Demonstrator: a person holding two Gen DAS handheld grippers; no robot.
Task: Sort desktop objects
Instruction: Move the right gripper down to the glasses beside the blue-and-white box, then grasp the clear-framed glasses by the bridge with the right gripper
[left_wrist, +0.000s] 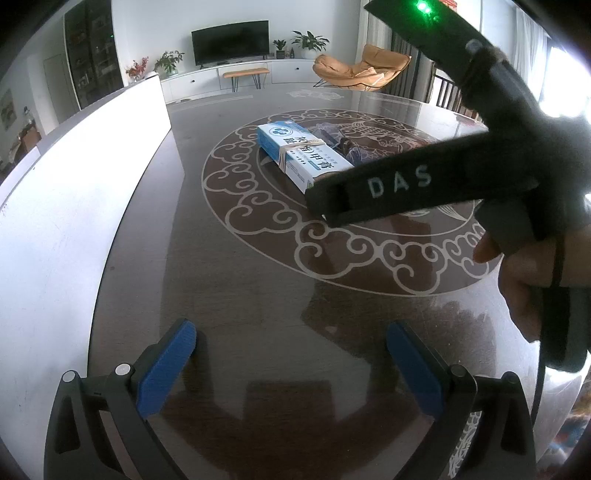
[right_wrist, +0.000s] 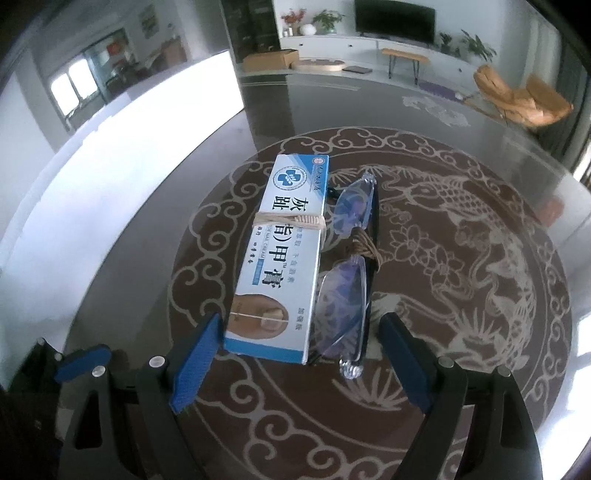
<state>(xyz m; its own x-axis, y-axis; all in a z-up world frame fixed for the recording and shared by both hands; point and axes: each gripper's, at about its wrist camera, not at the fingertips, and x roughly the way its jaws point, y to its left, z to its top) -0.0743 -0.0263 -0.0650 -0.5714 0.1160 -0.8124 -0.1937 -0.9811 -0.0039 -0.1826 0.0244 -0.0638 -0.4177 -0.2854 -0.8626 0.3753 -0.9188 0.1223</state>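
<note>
A blue and white cream box (right_wrist: 280, 254) lies on the dark glass table (right_wrist: 461, 387), with a rubber band around its middle. Folded glasses (right_wrist: 351, 280) lie right beside it, a band around their bridge. My right gripper (right_wrist: 295, 354) is open, low over the table, with the near ends of the box and glasses between its fingertips. In the left wrist view the box (left_wrist: 295, 151) lies at the table's centre, partly hidden by the right gripper's black body (left_wrist: 424, 184). My left gripper (left_wrist: 291, 365) is open and empty, nearer the table's edge.
A white panel (left_wrist: 92, 177) runs along the table's left side; it also shows in the right wrist view (right_wrist: 129, 147). The person's hand (left_wrist: 524, 288) holds the right gripper at the right of the left wrist view. An ornate pattern (right_wrist: 480, 240) covers the table's centre.
</note>
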